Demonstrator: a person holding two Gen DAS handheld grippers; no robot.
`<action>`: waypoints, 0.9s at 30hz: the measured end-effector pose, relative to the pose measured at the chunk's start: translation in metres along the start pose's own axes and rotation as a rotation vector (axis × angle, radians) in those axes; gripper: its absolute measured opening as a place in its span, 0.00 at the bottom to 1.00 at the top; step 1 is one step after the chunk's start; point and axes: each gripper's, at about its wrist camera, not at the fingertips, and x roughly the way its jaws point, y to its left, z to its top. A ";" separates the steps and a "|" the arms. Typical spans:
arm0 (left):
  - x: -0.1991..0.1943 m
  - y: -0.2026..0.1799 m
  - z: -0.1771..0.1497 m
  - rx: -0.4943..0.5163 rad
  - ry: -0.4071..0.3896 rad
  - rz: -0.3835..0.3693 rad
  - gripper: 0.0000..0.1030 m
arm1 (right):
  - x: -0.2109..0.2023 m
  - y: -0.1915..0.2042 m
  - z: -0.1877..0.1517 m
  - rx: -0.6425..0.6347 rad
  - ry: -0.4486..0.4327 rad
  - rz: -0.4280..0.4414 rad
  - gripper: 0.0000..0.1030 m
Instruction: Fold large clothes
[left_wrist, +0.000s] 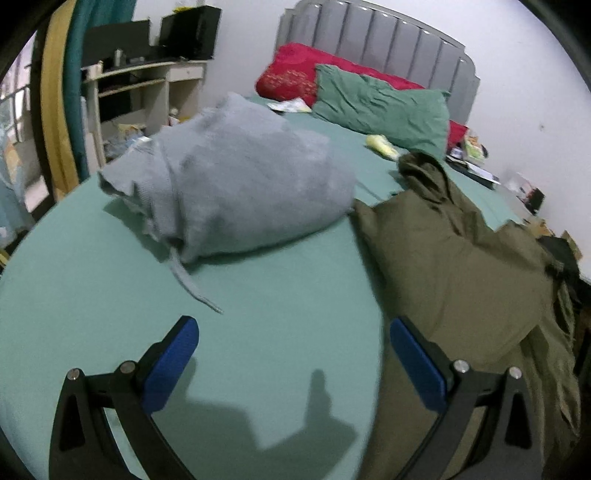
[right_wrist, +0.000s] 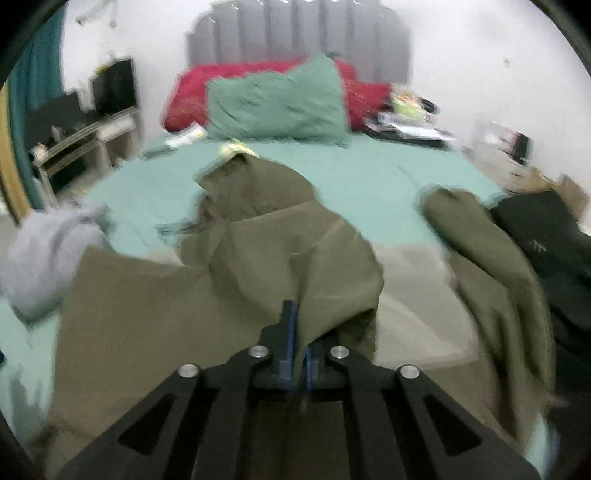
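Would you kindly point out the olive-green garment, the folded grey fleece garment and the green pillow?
Olive-green garment (right_wrist: 280, 258): right wrist view, on its raised middle fold.
Folded grey fleece garment (left_wrist: 251, 177): left wrist view, on its top surface.
Green pillow (left_wrist: 380, 107): left wrist view, on its creased front.

Olive garment (right_wrist: 258, 266); grey sweater (left_wrist: 240, 184); plain teal sheet (left_wrist: 277, 350).
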 end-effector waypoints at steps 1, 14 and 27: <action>0.000 -0.006 -0.003 0.009 0.007 -0.007 1.00 | 0.004 -0.010 -0.016 0.003 0.066 0.003 0.18; 0.009 -0.029 -0.020 0.075 0.019 -0.030 1.00 | -0.027 -0.146 0.009 -0.056 -0.095 -0.167 0.82; 0.032 -0.019 -0.030 0.094 0.099 -0.005 1.00 | 0.067 -0.209 0.033 -0.023 -0.002 -0.212 0.02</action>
